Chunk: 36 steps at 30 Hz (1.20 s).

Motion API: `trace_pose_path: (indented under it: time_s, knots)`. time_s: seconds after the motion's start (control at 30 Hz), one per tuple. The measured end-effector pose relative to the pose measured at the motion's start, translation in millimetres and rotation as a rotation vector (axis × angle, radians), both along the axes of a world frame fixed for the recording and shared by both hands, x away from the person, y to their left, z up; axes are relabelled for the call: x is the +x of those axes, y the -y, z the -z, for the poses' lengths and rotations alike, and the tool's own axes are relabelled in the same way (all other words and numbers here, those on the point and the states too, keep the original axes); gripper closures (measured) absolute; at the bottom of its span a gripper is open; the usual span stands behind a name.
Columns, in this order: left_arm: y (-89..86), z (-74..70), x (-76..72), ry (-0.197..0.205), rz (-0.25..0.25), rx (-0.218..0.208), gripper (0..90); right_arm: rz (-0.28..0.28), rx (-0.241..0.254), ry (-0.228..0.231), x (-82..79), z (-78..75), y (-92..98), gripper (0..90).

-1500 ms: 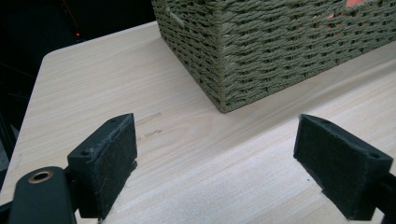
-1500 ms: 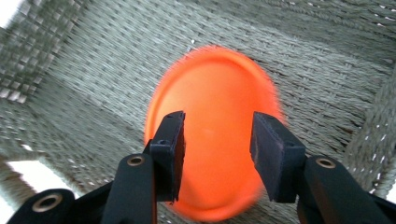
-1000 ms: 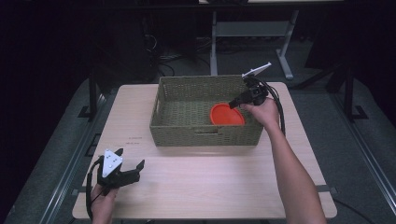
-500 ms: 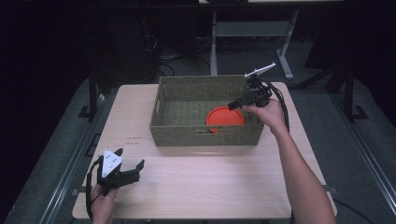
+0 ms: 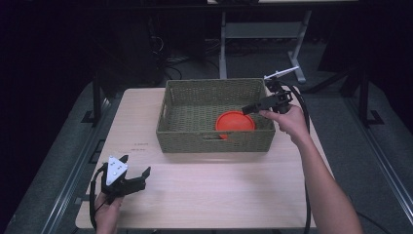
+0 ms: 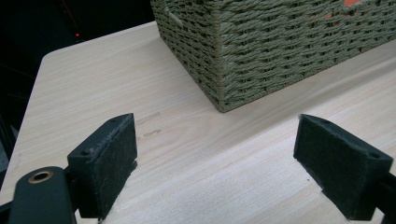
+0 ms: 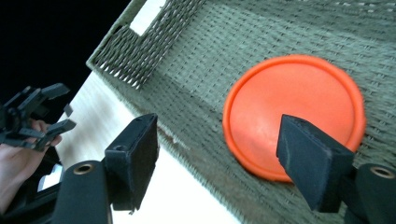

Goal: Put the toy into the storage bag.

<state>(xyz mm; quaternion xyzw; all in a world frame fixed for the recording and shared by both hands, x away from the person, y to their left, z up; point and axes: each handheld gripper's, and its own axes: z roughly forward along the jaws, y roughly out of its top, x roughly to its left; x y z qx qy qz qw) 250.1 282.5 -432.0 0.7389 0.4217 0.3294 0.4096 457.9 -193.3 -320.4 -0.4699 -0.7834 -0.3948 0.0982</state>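
One orange disc (image 5: 235, 122) is seen lying flat on the floor of the woven basket (image 5: 214, 144), toward its near right corner and close against the near wall. In the right gripper view the disc (image 7: 293, 114) is framed between the two black jaws, which stand wide apart and are closed on nothing. The right gripper (image 5: 249, 109) is held above the basket's right rim, pointed inward and down toward the disc, with no contact visible between pads and disc.

The basket is placed at the far middle of the table (image 5: 219, 195). The left gripper (image 5: 136, 176) is rested near the table's near left corner, well apart from the basket; its jaws are likewise spread, with only bare tabletop between them in the left gripper view.

The step in hand is judged to be either a release just made or an approach for a grasp; the pictures do not settle which. If a grasp is intended, the next move calls for the right gripper to be lowered and tilted so that one pad is brought under or against the disc's edge, since the disc lies flat and the near wall limits access.
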Motion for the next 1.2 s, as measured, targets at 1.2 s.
trace_pose_path:
  time_s: [1.2]
  knots:
    - [1.0, 0.5, -0.3, 0.000, 0.003, 0.008, 12.8, -0.086, 0.077, 0.080, -70.6, -2.7, 33.4, 25.8]
